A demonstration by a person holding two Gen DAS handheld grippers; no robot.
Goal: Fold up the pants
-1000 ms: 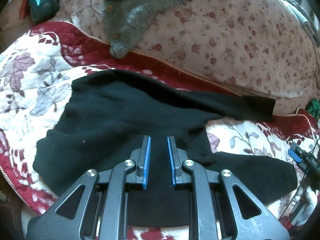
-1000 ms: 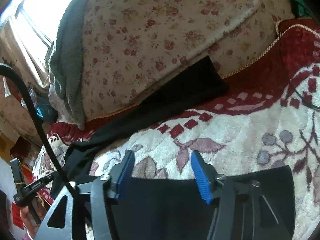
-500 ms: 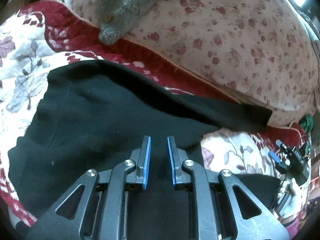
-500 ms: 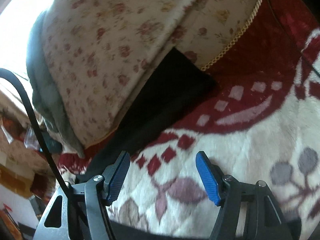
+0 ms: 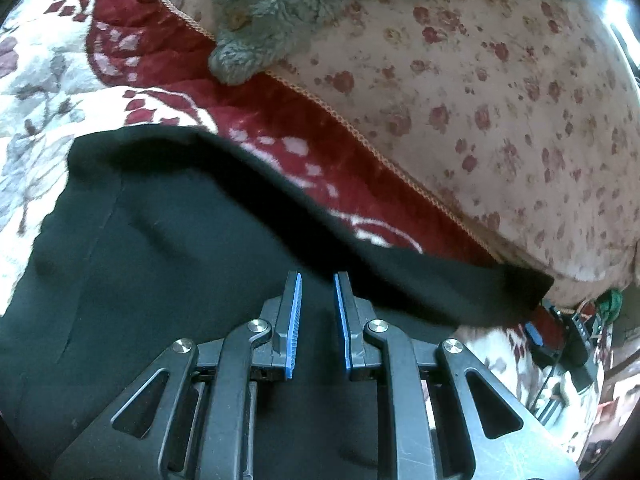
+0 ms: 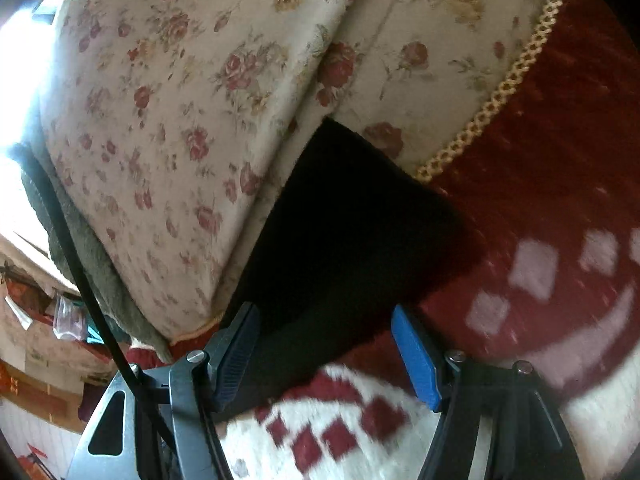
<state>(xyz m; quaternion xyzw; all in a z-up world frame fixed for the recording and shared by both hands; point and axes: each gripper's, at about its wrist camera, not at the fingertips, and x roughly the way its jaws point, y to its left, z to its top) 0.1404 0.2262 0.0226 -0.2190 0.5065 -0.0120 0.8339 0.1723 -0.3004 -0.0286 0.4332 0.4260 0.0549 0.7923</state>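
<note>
Black pants (image 5: 168,240) lie spread on a red and white floral bedspread (image 5: 48,80). In the left wrist view, one leg runs to the right and ends in a cuff (image 5: 516,292) at the foot of a flowered cushion. My left gripper (image 5: 317,276) hovers over the pants' upper part, jaws a narrow gap apart and empty. In the right wrist view, my right gripper (image 6: 324,320) is wide open and empty just short of that leg's cuff end (image 6: 352,216), which lies between the jaws' lines. The other gripper shows small at the left view's right edge.
A large cream cushion with red flowers (image 5: 500,92) (image 6: 180,112) rises behind the pants. A grey fleece garment (image 5: 280,20) hangs over its top. The bedspread's gold braid edge (image 6: 500,92) runs beside the cuff. A black cable (image 6: 88,280) crosses the left side.
Both grippers moved forward toward the cushion. The right gripper left the near pant leg and now faces the far leg's cuff. The left gripper advanced over the pants' upper part.
</note>
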